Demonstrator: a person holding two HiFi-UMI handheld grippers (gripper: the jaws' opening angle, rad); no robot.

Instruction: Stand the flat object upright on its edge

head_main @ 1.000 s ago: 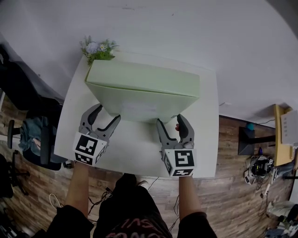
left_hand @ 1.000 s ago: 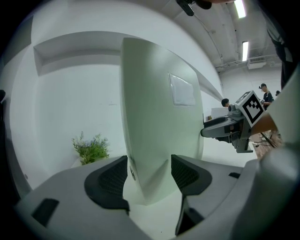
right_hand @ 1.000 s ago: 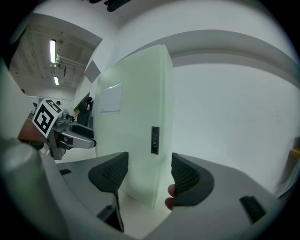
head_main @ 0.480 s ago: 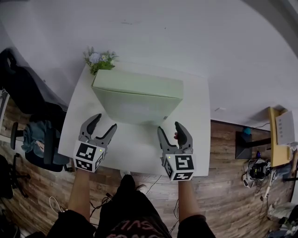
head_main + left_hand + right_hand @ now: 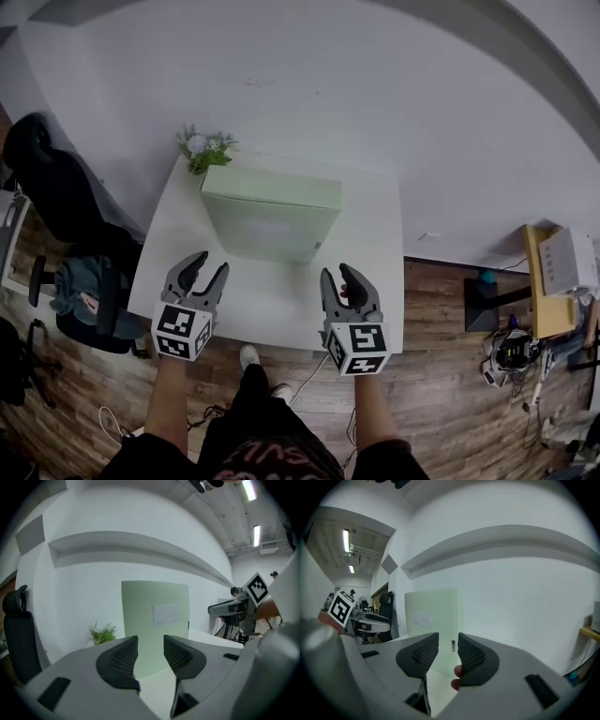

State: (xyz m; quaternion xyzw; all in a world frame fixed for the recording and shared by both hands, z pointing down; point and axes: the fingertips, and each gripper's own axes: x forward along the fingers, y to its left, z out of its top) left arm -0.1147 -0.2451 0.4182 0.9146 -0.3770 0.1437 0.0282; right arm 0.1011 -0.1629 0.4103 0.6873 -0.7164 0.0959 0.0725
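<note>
The flat pale green box point(image 5: 272, 220) stands upright on its long edge on the white table point(image 5: 281, 305), with a white label on its near face. In the left gripper view the box point(image 5: 154, 603) rises beyond the jaws; in the right gripper view the box point(image 5: 433, 616) shows its near corner. My left gripper point(image 5: 206, 272) point(image 5: 151, 656) and right gripper point(image 5: 339, 277) point(image 5: 448, 656) hover at the table's near edge, well apart from the box. Both have just been closing their jaws, which still stand apart with nothing between them.
A small potted plant point(image 5: 208, 148) sits at the table's far left corner, close behind the box. A black office chair point(image 5: 52, 183) stands left of the table. A wooden shelf unit point(image 5: 553, 281) is far right on the plank floor.
Both grippers have drawn back from the box toward the table's near edge and risen, and their jaws have narrowed. The box stays standing on its edge.
</note>
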